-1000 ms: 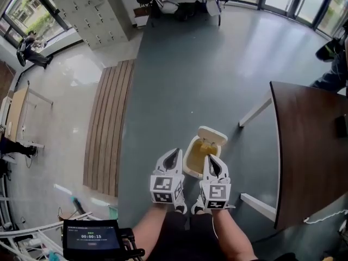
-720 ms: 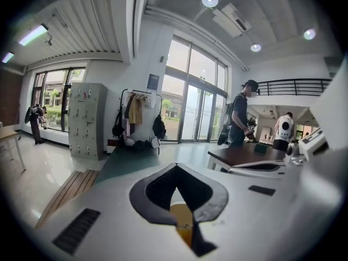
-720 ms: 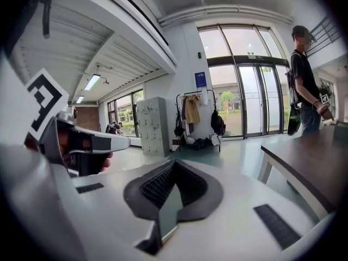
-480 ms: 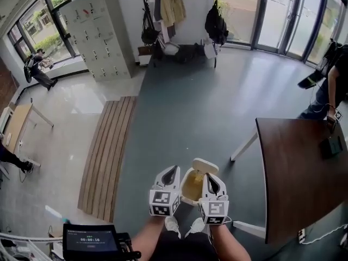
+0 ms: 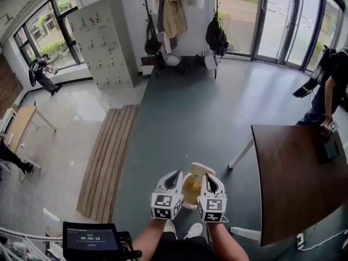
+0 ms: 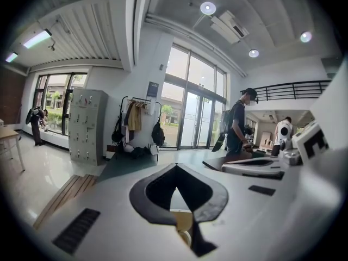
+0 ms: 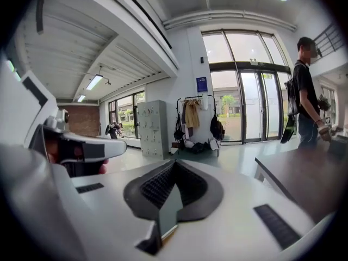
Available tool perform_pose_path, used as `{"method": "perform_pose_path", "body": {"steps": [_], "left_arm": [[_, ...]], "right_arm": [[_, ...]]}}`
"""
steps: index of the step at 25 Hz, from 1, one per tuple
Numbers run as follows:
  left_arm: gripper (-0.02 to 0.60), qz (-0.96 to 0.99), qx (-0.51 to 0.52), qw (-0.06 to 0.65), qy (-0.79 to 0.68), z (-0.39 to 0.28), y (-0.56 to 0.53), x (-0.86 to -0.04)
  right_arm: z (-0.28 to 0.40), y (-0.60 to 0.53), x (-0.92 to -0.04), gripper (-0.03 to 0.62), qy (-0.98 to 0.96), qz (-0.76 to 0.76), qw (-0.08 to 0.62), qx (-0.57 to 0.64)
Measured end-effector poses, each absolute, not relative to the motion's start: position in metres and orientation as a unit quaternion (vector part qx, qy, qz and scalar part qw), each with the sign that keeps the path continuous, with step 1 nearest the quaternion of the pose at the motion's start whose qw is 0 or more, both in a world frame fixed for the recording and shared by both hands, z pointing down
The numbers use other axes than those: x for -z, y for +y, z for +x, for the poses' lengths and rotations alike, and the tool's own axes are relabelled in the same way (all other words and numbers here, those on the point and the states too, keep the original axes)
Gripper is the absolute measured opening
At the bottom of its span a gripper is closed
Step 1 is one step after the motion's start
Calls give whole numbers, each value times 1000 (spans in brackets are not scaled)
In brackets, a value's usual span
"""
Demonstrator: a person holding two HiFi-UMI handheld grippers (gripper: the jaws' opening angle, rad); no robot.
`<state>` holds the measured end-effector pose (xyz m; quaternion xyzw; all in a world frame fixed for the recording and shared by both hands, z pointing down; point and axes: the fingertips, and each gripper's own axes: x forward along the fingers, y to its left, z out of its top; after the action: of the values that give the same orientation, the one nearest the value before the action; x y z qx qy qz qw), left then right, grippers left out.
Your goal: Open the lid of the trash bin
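Cream trash bin (image 5: 191,189) between left tool (image 5: 174,174), right tool (image 5: 209,178)

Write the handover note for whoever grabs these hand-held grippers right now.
Left hand-held gripper: jaws together, empty, held over the bin's left side.
Right hand-held gripper: jaws together, empty, held over the bin's right side.
Small cream plastic trash bin: stands on the grey floor between them. Its cream lid is tipped up at the far edge, with the yellow inside showing.
Done: lid open.
Left: apparently nothing. Withdraw without knocking the lid.
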<state>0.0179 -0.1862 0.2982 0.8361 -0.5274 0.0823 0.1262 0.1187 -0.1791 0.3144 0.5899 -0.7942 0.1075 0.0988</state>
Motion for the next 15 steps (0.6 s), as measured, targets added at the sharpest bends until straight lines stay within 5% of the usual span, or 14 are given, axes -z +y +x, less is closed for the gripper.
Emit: {"method": "perform_pose_path", "body": {"steps": [15], "left_arm": [[-2,839,-92,135,-519,23,-173,-299]], "right_arm": [[115,-176,-305,5,-806,572,80,-129]]}}
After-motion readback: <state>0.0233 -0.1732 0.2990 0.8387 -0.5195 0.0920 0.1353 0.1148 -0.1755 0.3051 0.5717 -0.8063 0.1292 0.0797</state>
